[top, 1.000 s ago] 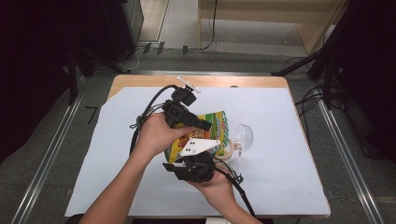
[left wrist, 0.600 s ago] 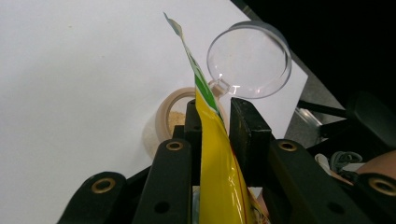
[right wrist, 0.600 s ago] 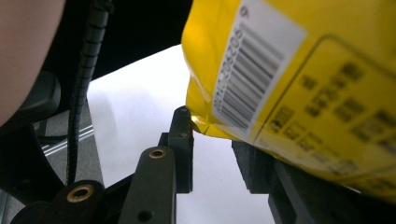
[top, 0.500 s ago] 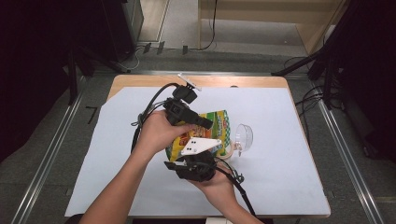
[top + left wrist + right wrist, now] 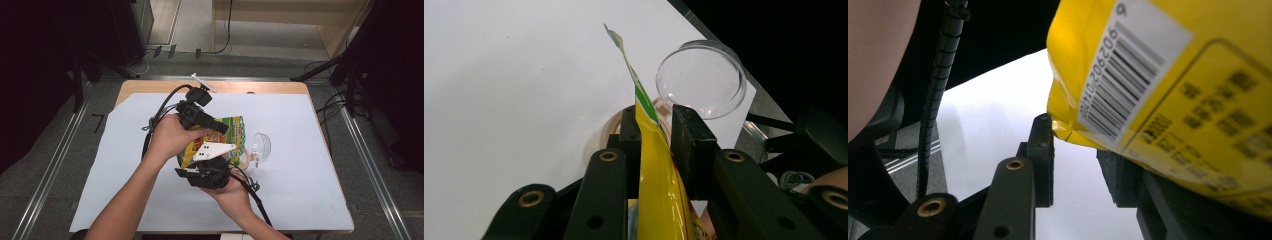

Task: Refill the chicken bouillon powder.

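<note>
Covering the centre of the high view, one flat white sheet [image 5: 300, 150] is lying on the wooden table [image 5: 150, 87]. One glossy yellow crinkled snack bag [image 5: 235, 131] is sitting mid-frame. The left gripper [image 5: 656, 145] is pinching its thin edge; the right gripper [image 5: 1075, 165] is gaping beneath its barcode. One round clear plastic lid [image 5: 260, 145] is lying right of it.

My hands cover most of the yellow-green snack bag [image 5: 235, 131] from above. Its small black print beside the barcode [image 5: 1198, 130] is blurry mush, and the frame crops its right side.
</note>
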